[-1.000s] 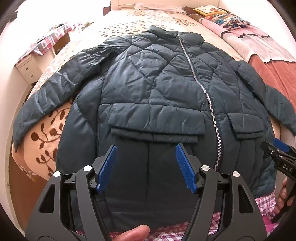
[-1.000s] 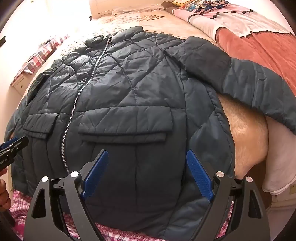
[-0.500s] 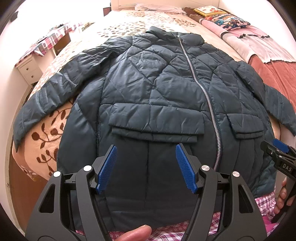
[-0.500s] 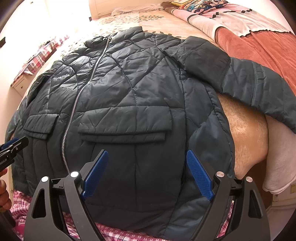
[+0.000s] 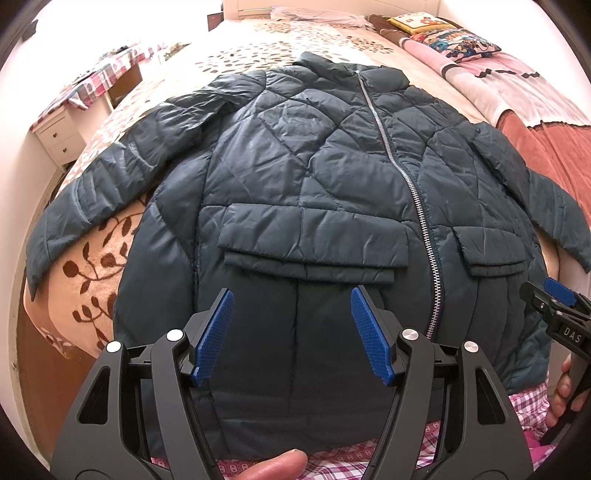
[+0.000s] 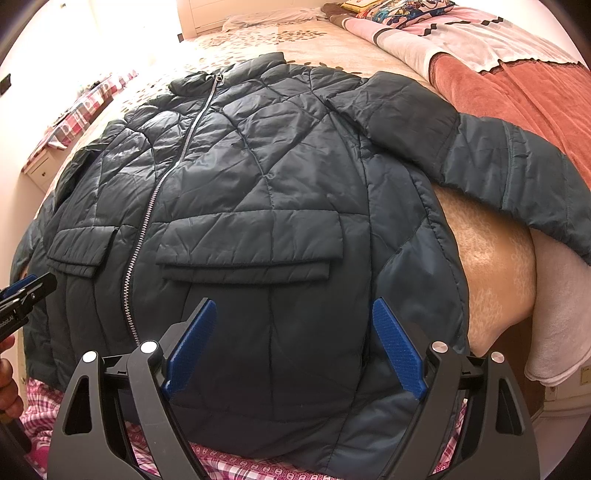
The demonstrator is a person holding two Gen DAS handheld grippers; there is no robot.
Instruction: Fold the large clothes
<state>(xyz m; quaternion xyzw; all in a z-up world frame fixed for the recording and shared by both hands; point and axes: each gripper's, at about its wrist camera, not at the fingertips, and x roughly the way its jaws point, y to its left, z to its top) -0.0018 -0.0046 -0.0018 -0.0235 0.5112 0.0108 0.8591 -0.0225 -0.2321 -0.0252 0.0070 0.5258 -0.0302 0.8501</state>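
Note:
A dark teal quilted jacket lies face up and zipped on the bed, collar away from me, both sleeves spread out to the sides. It also fills the right wrist view. My left gripper is open and empty, hovering above the hem under the left pocket flap. My right gripper is open and empty above the hem under the right pocket flap. The right gripper shows at the right edge of the left wrist view, and the left gripper at the left edge of the right wrist view.
The bed has a beige leaf-print cover. Pink and rust blankets and pillows lie along the right side. A white nightstand stands left of the bed. A pink plaid cloth lies under the hem.
Both grippers have drawn back slightly from the jacket and stay open. The jacket has not moved.

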